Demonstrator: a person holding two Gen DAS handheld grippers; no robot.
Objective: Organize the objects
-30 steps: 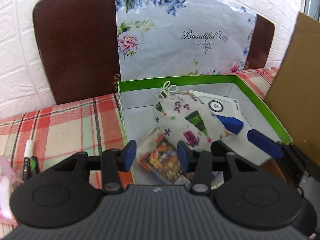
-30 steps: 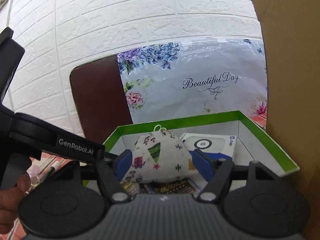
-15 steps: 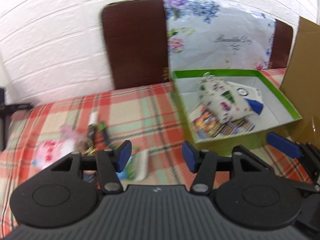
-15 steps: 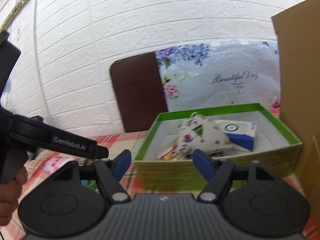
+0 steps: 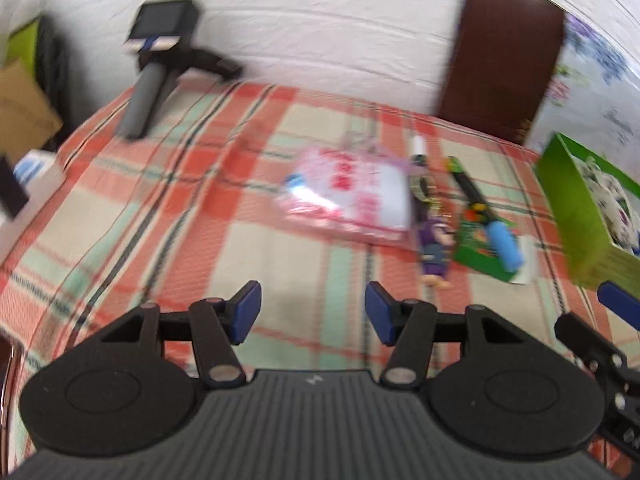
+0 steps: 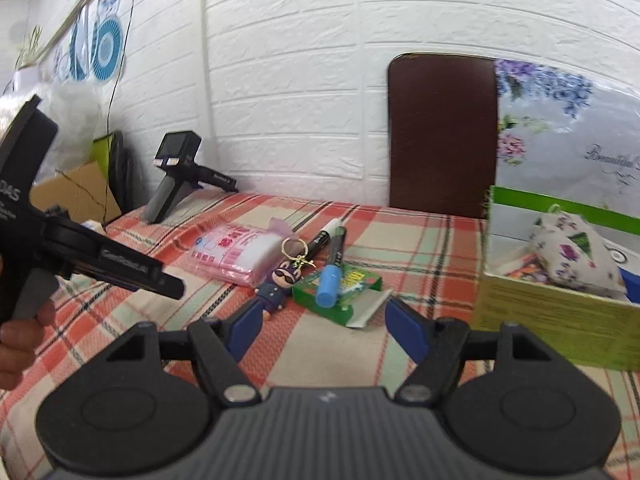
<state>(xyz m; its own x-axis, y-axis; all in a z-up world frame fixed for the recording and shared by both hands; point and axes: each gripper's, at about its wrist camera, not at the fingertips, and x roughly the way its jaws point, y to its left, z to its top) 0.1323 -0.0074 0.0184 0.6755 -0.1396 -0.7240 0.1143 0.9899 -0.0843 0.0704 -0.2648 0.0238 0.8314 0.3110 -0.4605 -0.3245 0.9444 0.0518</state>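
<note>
Hovering over plaid tablecloth (image 6: pixel 400 240), left gripper (image 5: pixel 313 312) and right gripper (image 6: pixel 322 330) both gape wide, empty. Pink packet (image 6: pixel 236 252), keychain doll (image 6: pixel 276 288), markers (image 6: pixel 334 258) lie center; green box (image 6: pixel 556 320) right, cut off, holding printed pouch (image 6: pixel 572 254). Left view blurred.

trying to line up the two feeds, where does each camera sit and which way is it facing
Left wrist: on the left gripper, looking along its open fingers over the plaid tablecloth toward the pink packet.
Right wrist: on the right gripper, open, facing the keychain figure and green box; the person's left hand shows.
Shared: packet, figure, box.
</note>
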